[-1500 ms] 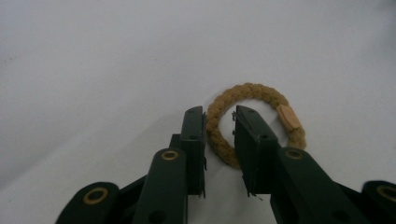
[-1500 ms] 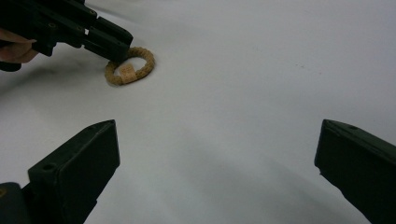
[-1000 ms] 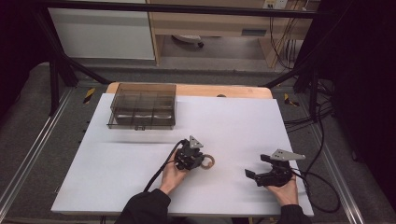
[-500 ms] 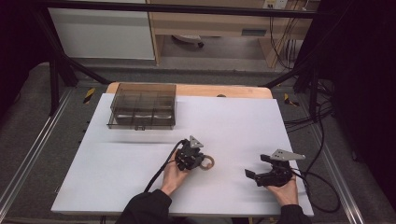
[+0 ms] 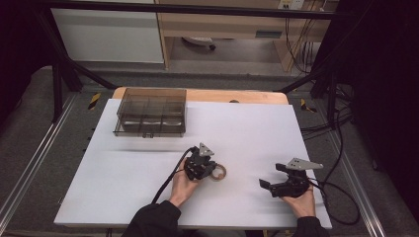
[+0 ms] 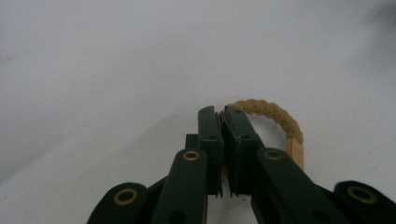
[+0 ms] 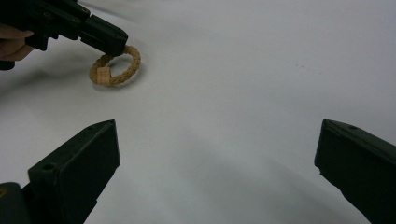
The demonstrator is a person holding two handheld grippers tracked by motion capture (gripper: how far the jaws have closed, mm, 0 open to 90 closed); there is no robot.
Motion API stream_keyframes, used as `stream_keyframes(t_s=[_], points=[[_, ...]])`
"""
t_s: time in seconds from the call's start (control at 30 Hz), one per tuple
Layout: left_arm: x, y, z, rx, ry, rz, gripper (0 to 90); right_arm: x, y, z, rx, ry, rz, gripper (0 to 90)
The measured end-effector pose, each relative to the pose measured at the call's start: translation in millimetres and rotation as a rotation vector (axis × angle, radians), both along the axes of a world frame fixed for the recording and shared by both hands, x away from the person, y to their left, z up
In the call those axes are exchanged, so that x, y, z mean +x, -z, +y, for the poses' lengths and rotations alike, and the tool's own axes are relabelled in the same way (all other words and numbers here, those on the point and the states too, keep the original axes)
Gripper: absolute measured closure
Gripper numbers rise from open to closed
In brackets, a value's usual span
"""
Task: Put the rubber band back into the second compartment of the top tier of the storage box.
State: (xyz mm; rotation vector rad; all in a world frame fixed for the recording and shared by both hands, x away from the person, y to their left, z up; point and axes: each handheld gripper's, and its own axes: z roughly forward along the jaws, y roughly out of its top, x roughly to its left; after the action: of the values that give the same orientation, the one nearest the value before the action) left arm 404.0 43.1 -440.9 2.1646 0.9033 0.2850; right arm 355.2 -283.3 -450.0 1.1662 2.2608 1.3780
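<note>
Lying flat on the white tabletop (image 5: 247, 128), well in from its near edge and roughly midway between the left and right edges, is a tan braided ring (image 5: 218, 172). A smoky clear box (image 5: 150, 118) with dividers stands near the far left corner, well apart from everything else.

The left gripper (image 6: 223, 126) has its jaws pressed together on the ring's near rim, pinching the braid, while the rest of the loop rests on the surface. The right gripper (image 7: 217, 154) sits near the near right corner with its jaws spread wide and nothing between them, aimed across the tabletop toward the ring.

Risks, as I judge them: the pinch takes in only a thin stretch of braid at the jaw tips, so a quick lift or twist could let the ring slip free and drop. The braid looks soft, so it may flatten or swing once raised, which would make any handover to the right gripper awkward. Dragging it instead of lifting could snag the stitched tab (image 7: 102, 74) on the surface.

Compared with the earlier high views, nothing has visibly shifted: both grippers, ring and box sit where they were.
</note>
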Motion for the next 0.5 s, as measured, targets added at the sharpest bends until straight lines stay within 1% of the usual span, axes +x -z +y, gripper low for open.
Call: stream_keyframes(t_s=[0.33,0.5], points=[[-2.2,-3.4,3.0,-0.008,0.014,0.005,85.3,0.0,0.0,0.1,0.0,0.0,0.0,0.7],[-3.2,-6.0,6.7,-0.015,0.01,0.006,85.3,0.0,0.0,0.1,0.001,0.0,0.001,0.8]])
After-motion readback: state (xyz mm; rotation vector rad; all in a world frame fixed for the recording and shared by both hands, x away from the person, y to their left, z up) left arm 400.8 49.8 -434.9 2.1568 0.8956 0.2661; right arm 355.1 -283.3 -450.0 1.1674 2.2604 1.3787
